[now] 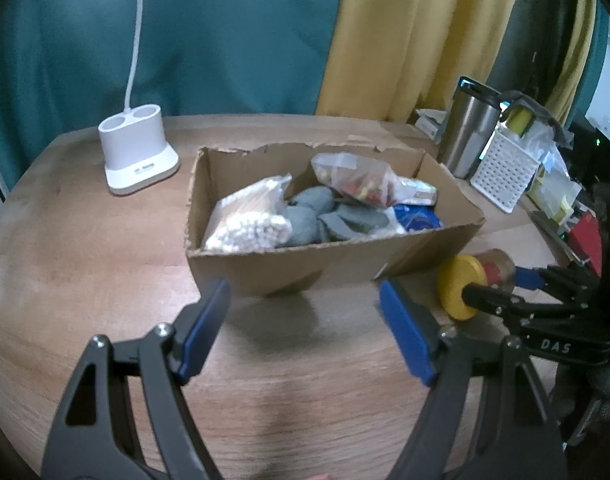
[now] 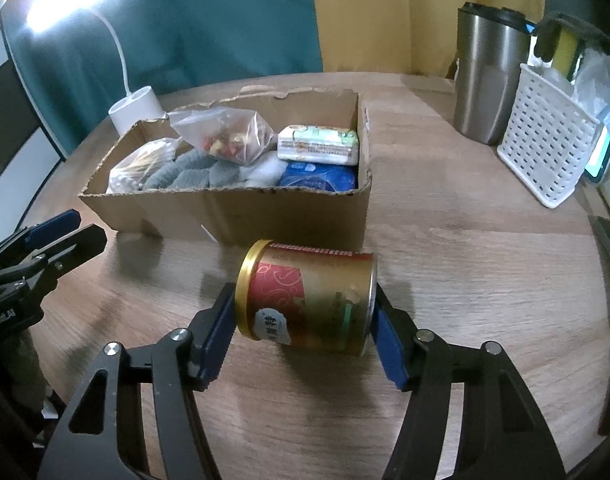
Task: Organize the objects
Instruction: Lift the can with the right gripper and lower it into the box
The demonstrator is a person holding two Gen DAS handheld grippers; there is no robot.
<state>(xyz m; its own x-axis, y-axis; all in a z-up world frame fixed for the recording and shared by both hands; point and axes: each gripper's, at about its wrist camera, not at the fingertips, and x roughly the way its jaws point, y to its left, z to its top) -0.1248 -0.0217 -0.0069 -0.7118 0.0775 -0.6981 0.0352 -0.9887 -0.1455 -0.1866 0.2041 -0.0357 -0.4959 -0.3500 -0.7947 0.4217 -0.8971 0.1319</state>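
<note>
A torn cardboard box (image 1: 337, 258) (image 2: 241, 212) sits mid-table, holding a bag of cotton swabs (image 1: 249, 220), grey socks (image 1: 305, 216), a bag of dried fruit (image 2: 229, 136), a tissue pack (image 2: 319, 144) and a blue packet (image 2: 317, 178). My right gripper (image 2: 305, 320) is shut on a gold and red tin can (image 2: 309, 300), held sideways just in front of the box; the can also shows in the left wrist view (image 1: 477, 280). My left gripper (image 1: 305, 324) is open and empty in front of the box.
A white lamp base (image 1: 139, 152) with a cord stands left of the box. A steel tumbler (image 2: 489, 76) and a white perforated basket (image 2: 549, 136) with clutter stand at the right. Teal and yellow curtains hang behind the round wooden table (image 2: 485, 280).
</note>
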